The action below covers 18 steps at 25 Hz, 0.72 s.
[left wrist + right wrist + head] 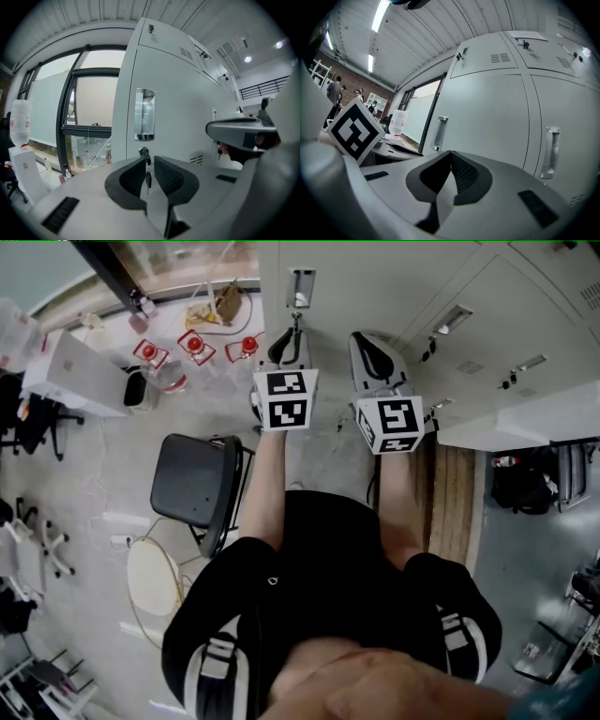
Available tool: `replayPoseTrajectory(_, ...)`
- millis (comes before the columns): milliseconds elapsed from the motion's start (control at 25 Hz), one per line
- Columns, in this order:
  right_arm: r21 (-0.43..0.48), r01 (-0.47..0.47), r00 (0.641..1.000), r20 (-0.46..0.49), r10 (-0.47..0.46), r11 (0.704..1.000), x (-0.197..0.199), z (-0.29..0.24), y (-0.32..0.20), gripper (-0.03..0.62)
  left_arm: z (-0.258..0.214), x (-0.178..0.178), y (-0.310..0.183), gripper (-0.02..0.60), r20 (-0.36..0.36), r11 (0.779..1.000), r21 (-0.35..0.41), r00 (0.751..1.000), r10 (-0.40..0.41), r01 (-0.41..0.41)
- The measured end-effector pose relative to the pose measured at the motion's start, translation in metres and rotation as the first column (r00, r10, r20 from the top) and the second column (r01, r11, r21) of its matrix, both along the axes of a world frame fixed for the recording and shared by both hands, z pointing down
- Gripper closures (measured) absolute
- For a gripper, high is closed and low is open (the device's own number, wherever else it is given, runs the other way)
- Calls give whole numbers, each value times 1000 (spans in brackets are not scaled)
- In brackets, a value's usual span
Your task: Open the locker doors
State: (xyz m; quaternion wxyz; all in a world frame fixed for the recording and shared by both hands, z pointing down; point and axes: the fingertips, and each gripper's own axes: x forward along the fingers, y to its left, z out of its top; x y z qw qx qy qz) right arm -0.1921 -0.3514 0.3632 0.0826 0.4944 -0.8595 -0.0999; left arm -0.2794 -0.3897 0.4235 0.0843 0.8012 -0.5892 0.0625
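The left tool [149,161] stands narrowly parted, with the hanging key [148,179] showing in its gap and not pinched. At its 3 o'clock the right tool [450,154] is closed on nothing. Beyond, at 12 o'clock, are the lock [143,151], the handle [144,115] and the closed locker door [173,93].

Pale concrete floor [103,437]. Black chair [192,486] near left. Wooden slatted board [453,502] on floor, right. Dark-framed window [93,108] far left, upturned water bottle [19,123] beside it. Ribbed ceiling [440,33], strip lights [380,16] lit. Brick wall [328,65] far left.
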Motion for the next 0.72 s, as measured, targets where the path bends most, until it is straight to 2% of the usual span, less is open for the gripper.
replayPoseTrajectory(240,-11,-6,1000,-9,6,1000,4,4,-4,576,2,0,-6,546,34,1000,7,999,-11,11)
replayPoseTrajectory(720,-32,6,1000,21,-6,999,5,10,-5,576,3,2,-5,552,183,999,24,983,16,-21)
